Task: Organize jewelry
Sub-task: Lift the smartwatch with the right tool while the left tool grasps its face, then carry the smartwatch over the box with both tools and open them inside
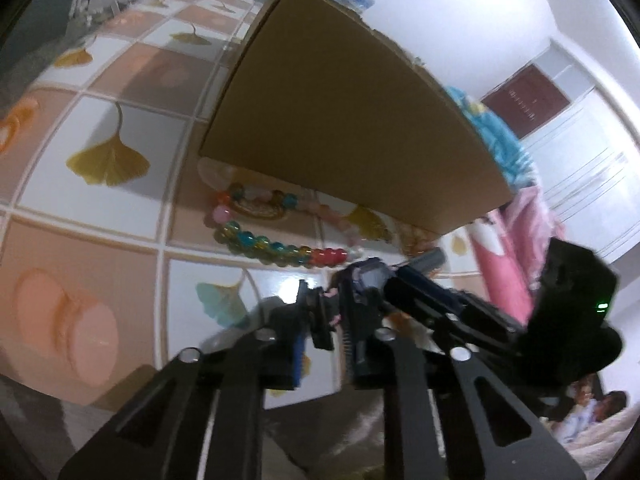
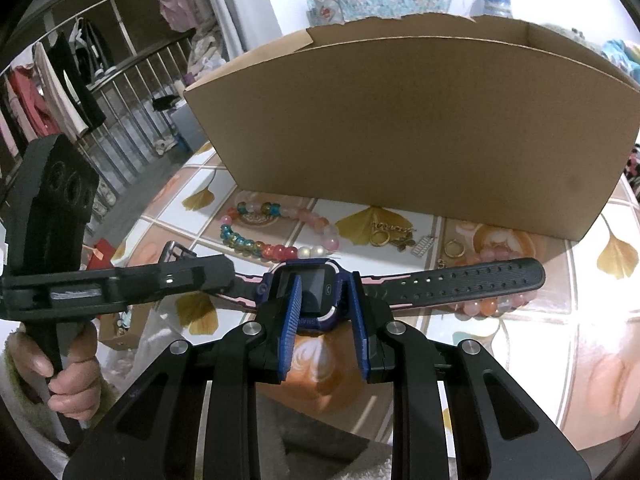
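- Left wrist view: the bench [image 1: 100,200], covered in a tiled ginkgo-leaf cloth, is carrying a cardboard box [image 1: 340,120] with a bead bracelet [image 1: 276,246] lying just before it. The left hand-held gripper [image 1: 334,320] is pinching the watch strap [image 1: 334,317]; white cupboard doors are standing behind.
- Right wrist view: the right hand-held gripper [image 2: 326,312] is clamping the watch [image 2: 308,286] by its case above the bench. Gold chains [image 2: 394,232] are lying near the box; clothes are hanging by a railing [image 2: 132,92].
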Motion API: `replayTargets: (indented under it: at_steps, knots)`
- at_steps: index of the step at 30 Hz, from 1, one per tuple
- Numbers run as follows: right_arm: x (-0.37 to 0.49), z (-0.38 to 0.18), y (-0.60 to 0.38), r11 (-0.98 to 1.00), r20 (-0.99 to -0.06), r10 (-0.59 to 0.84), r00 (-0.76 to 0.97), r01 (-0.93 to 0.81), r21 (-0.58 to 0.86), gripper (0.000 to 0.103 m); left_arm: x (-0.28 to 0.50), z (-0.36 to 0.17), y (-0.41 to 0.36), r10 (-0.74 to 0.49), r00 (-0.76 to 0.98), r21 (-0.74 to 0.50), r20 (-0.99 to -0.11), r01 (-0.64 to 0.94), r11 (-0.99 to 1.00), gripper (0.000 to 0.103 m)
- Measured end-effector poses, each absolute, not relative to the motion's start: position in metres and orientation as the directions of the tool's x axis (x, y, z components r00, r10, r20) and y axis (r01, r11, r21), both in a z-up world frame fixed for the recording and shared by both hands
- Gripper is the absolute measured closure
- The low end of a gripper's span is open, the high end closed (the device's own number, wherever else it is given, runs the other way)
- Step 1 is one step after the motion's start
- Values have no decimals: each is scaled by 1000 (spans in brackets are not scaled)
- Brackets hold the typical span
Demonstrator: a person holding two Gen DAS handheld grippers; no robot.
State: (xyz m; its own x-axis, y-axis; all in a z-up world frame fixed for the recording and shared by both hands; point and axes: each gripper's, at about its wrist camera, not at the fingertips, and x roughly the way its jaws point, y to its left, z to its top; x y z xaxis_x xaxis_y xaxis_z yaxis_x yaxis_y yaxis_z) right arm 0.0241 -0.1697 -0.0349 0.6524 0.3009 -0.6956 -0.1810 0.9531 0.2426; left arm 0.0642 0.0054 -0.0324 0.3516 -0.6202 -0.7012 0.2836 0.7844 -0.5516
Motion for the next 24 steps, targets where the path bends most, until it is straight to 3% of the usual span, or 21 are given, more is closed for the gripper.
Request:
replayTargets:
  at_steps: [8,11,16,24]
  knots:
    - [6,-22,-198,954,-655,285,700,-139,266,66,51,-27,-16,-453,420,-297,-786,386,873,93]
    - [4,-20,-225,956,-663,245,707,-62,287,66,47,-26,-20,-421,444,-242,-791,405,882,93]
    - [14,-24,-258,955,-694,174,698,53,293,64,46,-28,-26,-401,460,-208,-792,414,886,93]
    - [35,-39,-268,934,-730,193,655,105,341,64,44,-27,-31,-385,476,-179,-791,422,889,93]
